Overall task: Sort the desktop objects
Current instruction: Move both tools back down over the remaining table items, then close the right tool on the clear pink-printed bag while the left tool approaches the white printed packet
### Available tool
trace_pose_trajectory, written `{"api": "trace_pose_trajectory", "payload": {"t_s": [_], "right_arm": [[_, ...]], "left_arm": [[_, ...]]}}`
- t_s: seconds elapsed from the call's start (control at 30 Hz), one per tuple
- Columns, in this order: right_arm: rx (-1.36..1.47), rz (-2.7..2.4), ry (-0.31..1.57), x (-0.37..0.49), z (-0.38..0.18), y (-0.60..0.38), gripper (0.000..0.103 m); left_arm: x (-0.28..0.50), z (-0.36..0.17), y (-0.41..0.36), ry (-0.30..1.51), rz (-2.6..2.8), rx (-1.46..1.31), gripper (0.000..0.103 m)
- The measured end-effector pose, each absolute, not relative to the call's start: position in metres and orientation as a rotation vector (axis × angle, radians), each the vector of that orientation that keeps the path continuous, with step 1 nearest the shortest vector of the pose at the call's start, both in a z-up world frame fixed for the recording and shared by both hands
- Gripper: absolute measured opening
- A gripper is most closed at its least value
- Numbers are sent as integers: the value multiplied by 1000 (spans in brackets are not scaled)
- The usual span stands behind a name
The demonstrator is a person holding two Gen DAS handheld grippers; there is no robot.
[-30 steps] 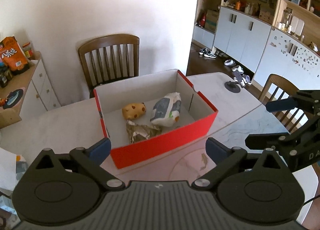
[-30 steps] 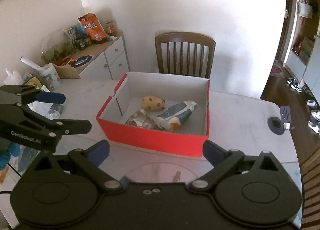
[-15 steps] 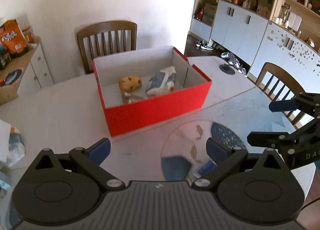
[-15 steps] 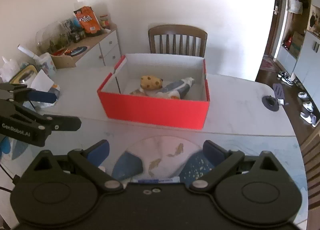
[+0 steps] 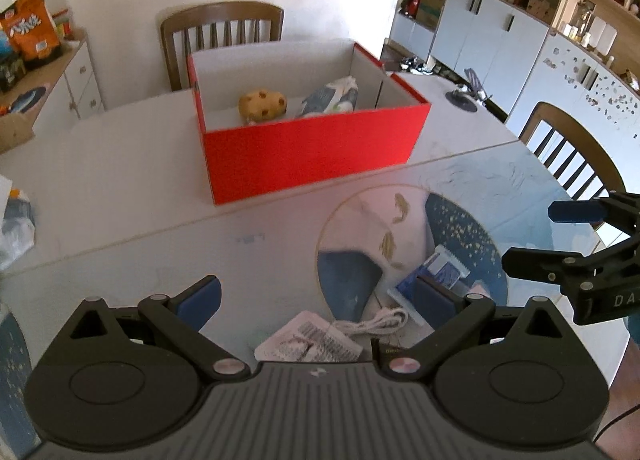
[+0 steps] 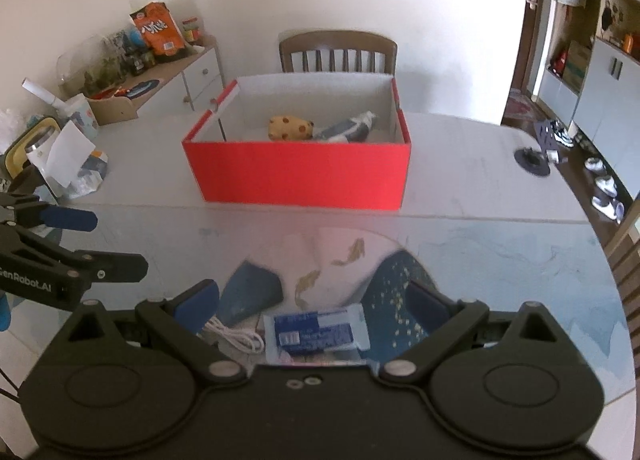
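Observation:
A red box [image 5: 312, 152] [image 6: 300, 176] stands mid-table. It holds a yellow spotted toy [image 5: 262, 105] [image 6: 290, 128] and a blue-and-white pack [image 5: 330, 100] [image 6: 346, 128]. Nearer me on the glass lie a blue-and-white packet [image 5: 432, 280] [image 6: 316, 334], a coiled white cable [image 5: 376, 322] [image 6: 236, 334] and a white printed sachet [image 5: 312, 344]. My left gripper [image 5: 316, 296] [image 6: 100, 242] hovers open above the cable and sachet, holding nothing. My right gripper [image 6: 312, 302] [image 5: 540, 236] hangs open over the blue packet, also holding nothing.
A round fish-pattern mat [image 5: 400, 228] lies under the glass. Wooden chairs stand behind the box [image 6: 338, 50] and at the right [image 5: 572, 156]. A sideboard [image 6: 160, 80] with snack bags is far left. Papers and bags [image 6: 68, 164] sit at the table's left, a black disc [image 6: 532, 158] at its right.
Both grippers have drawn back from the red box toward the table's near edge and stayed open. The blue packet, cable and sachet have come into view beneath them.

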State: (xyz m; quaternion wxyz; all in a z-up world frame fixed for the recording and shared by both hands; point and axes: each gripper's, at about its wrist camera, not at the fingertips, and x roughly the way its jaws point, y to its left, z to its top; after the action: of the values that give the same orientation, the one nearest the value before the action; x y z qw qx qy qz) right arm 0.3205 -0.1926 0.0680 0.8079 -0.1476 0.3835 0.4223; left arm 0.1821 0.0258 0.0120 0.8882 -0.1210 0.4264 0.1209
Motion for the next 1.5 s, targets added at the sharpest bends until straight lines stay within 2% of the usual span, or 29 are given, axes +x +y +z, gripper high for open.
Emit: {"api": "trace_pose_trajectory", "payload": {"t_s": [0.83, 1.5], "right_arm": [[-344, 873, 925, 315, 0, -200, 100], [-353, 842, 1006, 321, -39, -196, 97]], "left_arm": [[186, -80, 23, 1058, 377, -425, 102], [192, -99, 18, 1053, 468, -419, 102]]}}
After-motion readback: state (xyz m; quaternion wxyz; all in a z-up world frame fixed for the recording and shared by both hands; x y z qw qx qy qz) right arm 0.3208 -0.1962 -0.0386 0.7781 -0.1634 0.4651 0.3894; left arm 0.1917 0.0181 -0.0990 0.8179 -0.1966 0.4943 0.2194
